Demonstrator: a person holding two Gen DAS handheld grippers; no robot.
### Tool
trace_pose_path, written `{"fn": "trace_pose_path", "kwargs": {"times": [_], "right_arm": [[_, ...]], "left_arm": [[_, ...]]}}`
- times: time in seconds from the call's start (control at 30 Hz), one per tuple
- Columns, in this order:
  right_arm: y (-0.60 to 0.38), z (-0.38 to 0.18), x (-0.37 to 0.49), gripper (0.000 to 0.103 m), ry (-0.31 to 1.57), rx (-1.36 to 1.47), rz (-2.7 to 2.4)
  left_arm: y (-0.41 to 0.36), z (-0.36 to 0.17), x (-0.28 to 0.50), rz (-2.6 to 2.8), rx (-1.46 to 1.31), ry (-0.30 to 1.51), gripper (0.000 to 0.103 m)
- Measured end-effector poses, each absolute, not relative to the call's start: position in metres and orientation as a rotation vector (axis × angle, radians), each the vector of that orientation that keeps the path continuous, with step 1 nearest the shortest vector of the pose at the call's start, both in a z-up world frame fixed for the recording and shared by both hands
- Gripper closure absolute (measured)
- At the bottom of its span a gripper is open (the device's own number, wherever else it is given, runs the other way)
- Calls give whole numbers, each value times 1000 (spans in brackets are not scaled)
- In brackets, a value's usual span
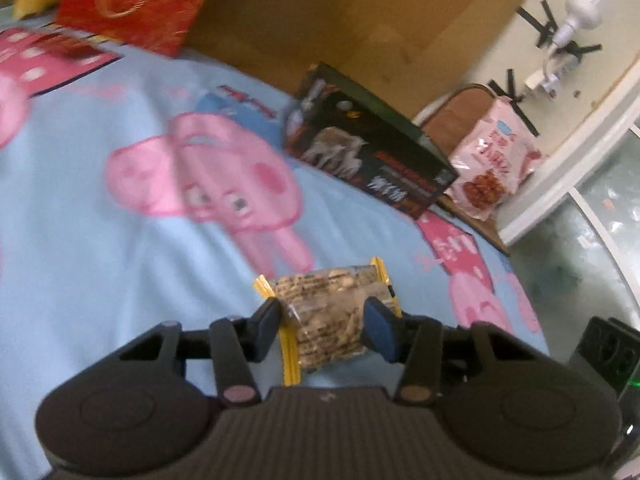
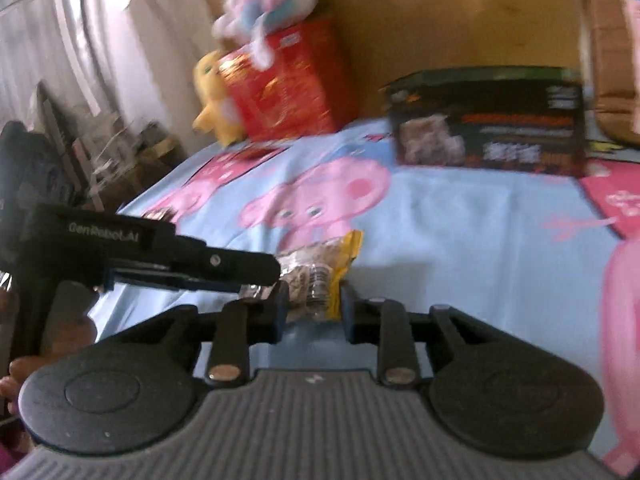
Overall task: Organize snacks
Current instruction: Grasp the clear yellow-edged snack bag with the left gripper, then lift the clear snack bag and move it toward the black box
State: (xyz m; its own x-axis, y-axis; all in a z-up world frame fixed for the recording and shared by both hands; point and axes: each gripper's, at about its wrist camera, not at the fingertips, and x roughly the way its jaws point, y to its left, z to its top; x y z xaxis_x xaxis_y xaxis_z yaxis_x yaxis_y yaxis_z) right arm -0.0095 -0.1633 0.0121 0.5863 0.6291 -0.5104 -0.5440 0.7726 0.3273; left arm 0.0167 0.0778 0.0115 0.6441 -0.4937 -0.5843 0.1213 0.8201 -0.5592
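Observation:
A clear snack packet (image 1: 332, 300) with yellow sealed edges, and what look like nuts inside, is held above the blue cartoon bedsheet (image 1: 100, 220). My left gripper (image 1: 324, 324) is shut on it, a pad pressing each side. In the right wrist view the left gripper (image 2: 268, 274) reaches in from the left, and the snack packet (image 2: 316, 268) sticks out past its tip. My right gripper (image 2: 314, 314) sits just below, and its fingers close on the packet's lower end. A hand (image 2: 60, 320) holds the left gripper's handle.
A black box with an elephant picture (image 1: 372, 152) (image 2: 488, 120) stands at the far side of the bed. A pink snack bag (image 1: 492, 160) lies beside it. A red gift bag (image 2: 288, 84) and a yellow plush toy (image 2: 212, 96) sit at the back left. A dark device (image 1: 608, 348) lies at the bed's right edge.

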Motion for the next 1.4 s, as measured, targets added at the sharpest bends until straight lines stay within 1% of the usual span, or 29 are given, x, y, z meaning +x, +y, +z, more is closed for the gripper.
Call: {"fn": "trace_pose_path", "kwargs": {"times": [0.17, 0.23, 0.33, 0.4, 0.47, 0.6, 0.67, 0.93, 1.03, 1.17, 1.4], "right_arm": [[-178, 3, -1, 73, 643, 159, 593], [-184, 1, 0, 71, 641, 196, 591], [-186, 0, 0, 70, 644, 213, 587], [-186, 0, -1, 66, 644, 214, 594], [-185, 1, -3, 59, 639, 200, 606], [-177, 1, -6, 56, 621, 151, 605], [-175, 1, -7, 51, 616, 135, 611], [-174, 1, -8, 50, 612, 120, 609], [-174, 1, -7, 50, 612, 120, 608], [-173, 1, -8, 49, 611, 112, 607], [-171, 1, -8, 48, 608, 93, 605]], "left_arm": [[49, 9, 45, -395, -414, 771, 57], [42, 7, 47, -397, -391, 757, 55], [41, 5, 43, -401, -376, 729, 52], [44, 2, 39, -410, -383, 710, 52], [48, -1, 37, -422, -401, 693, 52], [54, -3, 37, -436, -443, 683, 51], [56, -5, 38, -443, -466, 683, 51], [63, -6, 37, -439, -511, 676, 51], [70, -5, 34, -423, -538, 650, 48], [74, -6, 32, -407, -556, 663, 48], [70, -5, 31, -419, -531, 677, 48]]}}
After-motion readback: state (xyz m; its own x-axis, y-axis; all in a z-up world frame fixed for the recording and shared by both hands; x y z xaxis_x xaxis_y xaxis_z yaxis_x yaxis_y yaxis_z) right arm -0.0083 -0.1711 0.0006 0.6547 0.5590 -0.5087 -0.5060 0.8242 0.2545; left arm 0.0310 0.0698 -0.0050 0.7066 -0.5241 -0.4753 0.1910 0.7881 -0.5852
